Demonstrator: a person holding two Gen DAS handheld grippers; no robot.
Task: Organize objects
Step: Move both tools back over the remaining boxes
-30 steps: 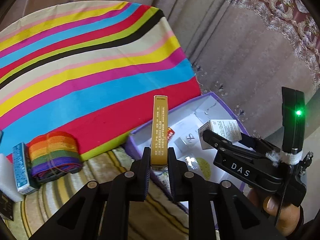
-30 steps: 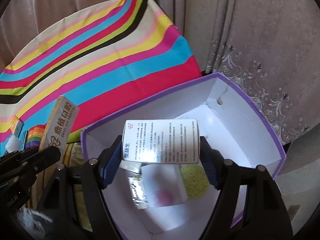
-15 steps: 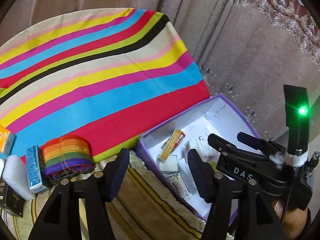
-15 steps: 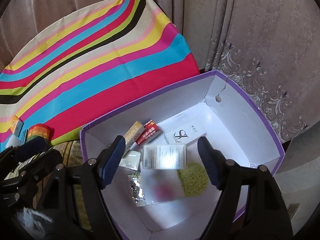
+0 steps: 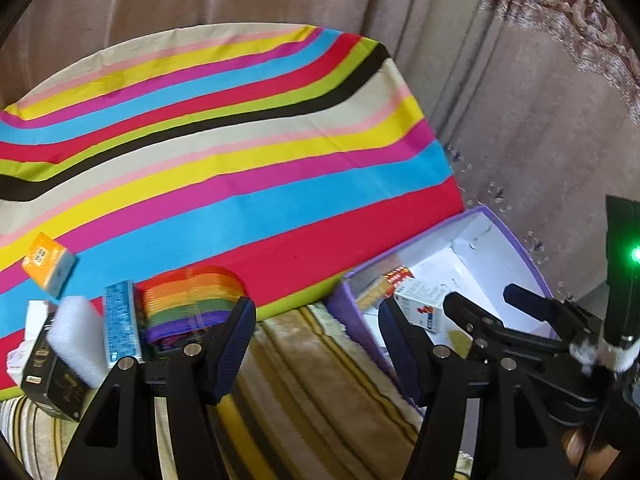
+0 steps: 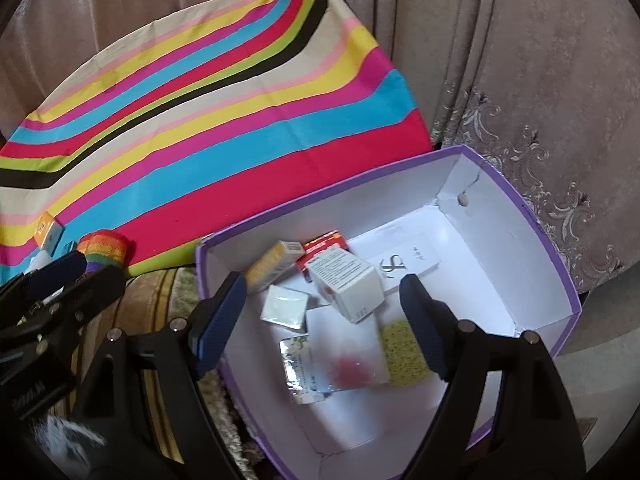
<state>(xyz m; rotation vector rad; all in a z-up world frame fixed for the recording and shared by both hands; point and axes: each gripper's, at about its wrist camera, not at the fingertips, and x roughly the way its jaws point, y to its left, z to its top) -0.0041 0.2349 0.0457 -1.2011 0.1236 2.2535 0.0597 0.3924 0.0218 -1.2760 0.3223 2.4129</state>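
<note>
Both grippers hang open and empty — the right gripper (image 6: pixel 320 312), jaws just widening, sits above the purple box (image 6: pixel 532 216) at lower right, where the white carton (image 6: pixel 346 284) and gold box (image 6: pixel 272 264) now lie. Left gripper (image 5: pixel 316 344) faces what remains at lower left: rainbow strap roll (image 5: pixel 192 300), blue box (image 5: pixel 120 320), orange box (image 5: pixel 48 264), foam block (image 5: pixel 78 340).

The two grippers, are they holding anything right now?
No. The left gripper and right gripper are both open and empty; the white medicine box lies loose in the purple box.
</note>
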